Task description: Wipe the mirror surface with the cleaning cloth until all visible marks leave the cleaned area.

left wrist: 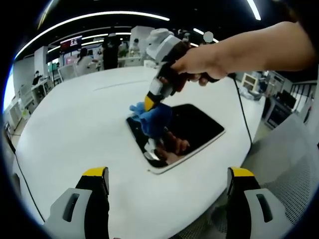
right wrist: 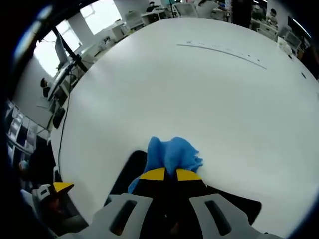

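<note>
Mid-wipe: right gripper [left wrist: 149, 102] clamped on blue cloth [left wrist: 152, 117], pressing mirror [left wrist: 199, 127]; left gripper [left wrist: 167, 181] w/ jaws apart, idle; next, sweep across remaining glass.

The right gripper [right wrist: 166, 174] is pinching the blue cleaning cloth [right wrist: 172, 154] between its yellow-tipped jaws, pressing it onto the dark mirror [right wrist: 130, 167] (lying on a white table [right wrist: 199, 99]).

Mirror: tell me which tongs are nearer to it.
Right. The right tongs press the blue cloth onto the mirror near its far corner. The left tongs hang open short of its near edge, over the white table.
</note>
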Available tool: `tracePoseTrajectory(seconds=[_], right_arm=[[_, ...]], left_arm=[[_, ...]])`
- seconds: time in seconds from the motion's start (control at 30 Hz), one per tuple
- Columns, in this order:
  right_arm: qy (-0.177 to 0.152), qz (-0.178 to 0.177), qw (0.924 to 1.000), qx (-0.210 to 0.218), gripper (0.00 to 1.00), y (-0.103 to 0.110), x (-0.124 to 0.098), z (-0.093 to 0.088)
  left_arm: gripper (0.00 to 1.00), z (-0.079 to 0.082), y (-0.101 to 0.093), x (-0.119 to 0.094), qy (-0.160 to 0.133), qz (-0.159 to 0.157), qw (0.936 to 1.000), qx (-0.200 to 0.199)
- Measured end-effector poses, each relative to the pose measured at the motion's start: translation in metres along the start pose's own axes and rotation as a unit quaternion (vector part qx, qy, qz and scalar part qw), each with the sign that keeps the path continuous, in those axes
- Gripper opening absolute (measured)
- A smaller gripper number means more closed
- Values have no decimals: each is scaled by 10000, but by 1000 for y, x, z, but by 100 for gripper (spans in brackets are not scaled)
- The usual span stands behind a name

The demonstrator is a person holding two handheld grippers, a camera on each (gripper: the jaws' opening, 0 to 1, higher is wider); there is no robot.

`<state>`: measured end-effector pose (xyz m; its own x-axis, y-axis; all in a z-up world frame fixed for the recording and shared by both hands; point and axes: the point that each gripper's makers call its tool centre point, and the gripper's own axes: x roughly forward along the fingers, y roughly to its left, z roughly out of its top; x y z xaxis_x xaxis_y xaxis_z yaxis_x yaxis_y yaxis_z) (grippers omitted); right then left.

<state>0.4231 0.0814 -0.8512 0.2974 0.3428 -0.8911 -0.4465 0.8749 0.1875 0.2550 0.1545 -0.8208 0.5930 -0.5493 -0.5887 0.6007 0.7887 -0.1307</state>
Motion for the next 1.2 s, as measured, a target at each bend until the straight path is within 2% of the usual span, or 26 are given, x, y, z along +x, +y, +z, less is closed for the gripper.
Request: tracePoseTrajectory(seconds=[0.8,1.03,1.2], right_arm=[[-94,-284,9991,-313,0,4,4,-5],[-196,-351,9981,-466,0,9,3,-15],[-219,-311,9988,-300,0,15,-4,-25]], left_arm=[[99,0,0,1,-3,6,10000,55],[99,0,0,1,2,20,10000,78],[99,1,0,0,-20,35,10000,86]])
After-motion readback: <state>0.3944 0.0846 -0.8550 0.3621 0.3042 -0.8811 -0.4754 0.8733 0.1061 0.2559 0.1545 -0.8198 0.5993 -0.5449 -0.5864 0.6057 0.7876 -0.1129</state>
